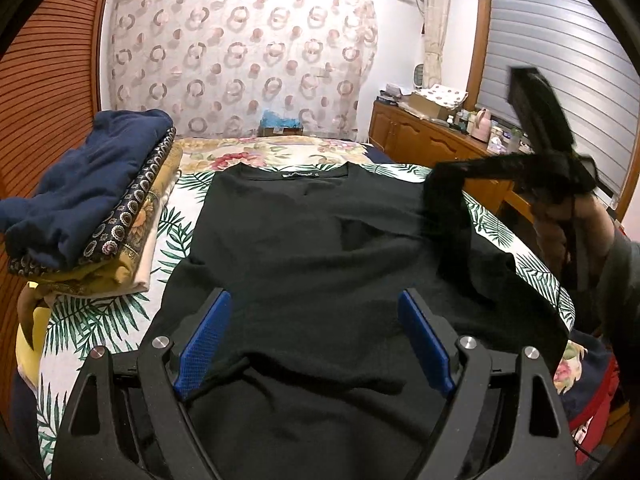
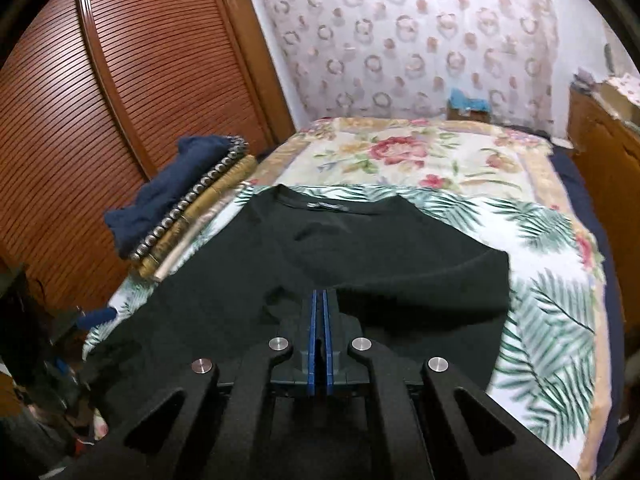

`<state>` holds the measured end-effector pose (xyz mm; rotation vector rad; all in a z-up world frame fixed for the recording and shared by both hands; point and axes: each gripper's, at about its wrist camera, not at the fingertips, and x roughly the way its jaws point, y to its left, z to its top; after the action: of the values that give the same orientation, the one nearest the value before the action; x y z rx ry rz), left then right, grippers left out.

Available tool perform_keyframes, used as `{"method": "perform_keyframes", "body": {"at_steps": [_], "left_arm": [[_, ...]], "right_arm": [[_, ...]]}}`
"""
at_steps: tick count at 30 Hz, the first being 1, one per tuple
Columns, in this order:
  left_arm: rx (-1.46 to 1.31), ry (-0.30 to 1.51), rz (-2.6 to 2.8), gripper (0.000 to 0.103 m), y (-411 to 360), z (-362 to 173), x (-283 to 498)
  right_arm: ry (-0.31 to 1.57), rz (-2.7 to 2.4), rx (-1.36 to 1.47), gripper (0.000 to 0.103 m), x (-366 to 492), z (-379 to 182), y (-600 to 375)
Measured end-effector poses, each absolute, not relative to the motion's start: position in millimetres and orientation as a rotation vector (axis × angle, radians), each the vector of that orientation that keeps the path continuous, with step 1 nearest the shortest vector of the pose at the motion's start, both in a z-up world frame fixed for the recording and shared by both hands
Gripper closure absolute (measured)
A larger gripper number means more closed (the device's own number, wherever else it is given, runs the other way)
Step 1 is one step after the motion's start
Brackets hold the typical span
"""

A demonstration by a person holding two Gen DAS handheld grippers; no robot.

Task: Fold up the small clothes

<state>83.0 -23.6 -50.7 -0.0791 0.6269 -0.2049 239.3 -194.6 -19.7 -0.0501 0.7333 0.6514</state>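
Black shirt (image 1: pixel 320 248) spread flat on the bed (image 1: pixel 248 156), collar at the far end, hem nearest the left tongs (image 1: pixel 316 340), which hang wide open above it. Right tongs (image 2: pixel 320 320) pinched shut on the shirt's right edge, lifting it. Best carried straight across toward the left tongs, kept taut and level, edge laid parallel to the side seam. Folded stack (image 1: pixel 88 200) well left of both.

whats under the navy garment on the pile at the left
Under the navy garment lie a dark circle-patterned fabric, a yellow-gold piece and a cream one. Only their edges show; the rest is covered.
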Motion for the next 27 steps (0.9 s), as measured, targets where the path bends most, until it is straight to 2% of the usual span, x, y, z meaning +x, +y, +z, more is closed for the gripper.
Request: {"method": "perform_keyframes", "body": {"at_steps": [5, 7, 8, 9, 14, 19, 27], "left_arm": [[-0.081, 0.628, -0.205, 0.017, -23, -51, 83], [-0.087, 0.631, -0.206, 0.017, -22, -52, 82], [-0.090, 0.633, -0.206, 0.017, -21, -52, 81], [-0.092, 0.635, -0.205, 0.017, -20, -53, 81], [-0.100, 0.643, -0.201, 0.017, -17, -55, 81], [-0.100, 0.647, -0.201, 0.017, -16, -57, 82], [-0.097, 0.657, -0.188, 0.017, -13, -59, 89]], "right_arm": [[0.784, 0.625, -0.069, 0.099, 276, -35, -161], [0.818, 0.620, -0.067, 0.087, 283, -44, -154], [0.844, 0.637, -0.055, 0.074, 287, -46, -153], [0.865, 0.656, -0.041, 0.066, 289, -49, -150], [0.814, 0.639, -0.080, 0.064, 285, -37, -162], [0.769, 0.570, -0.140, 0.064, 239, -33, -201], [0.802, 0.406, -0.204, 0.064, 214, -55, -246]]}}
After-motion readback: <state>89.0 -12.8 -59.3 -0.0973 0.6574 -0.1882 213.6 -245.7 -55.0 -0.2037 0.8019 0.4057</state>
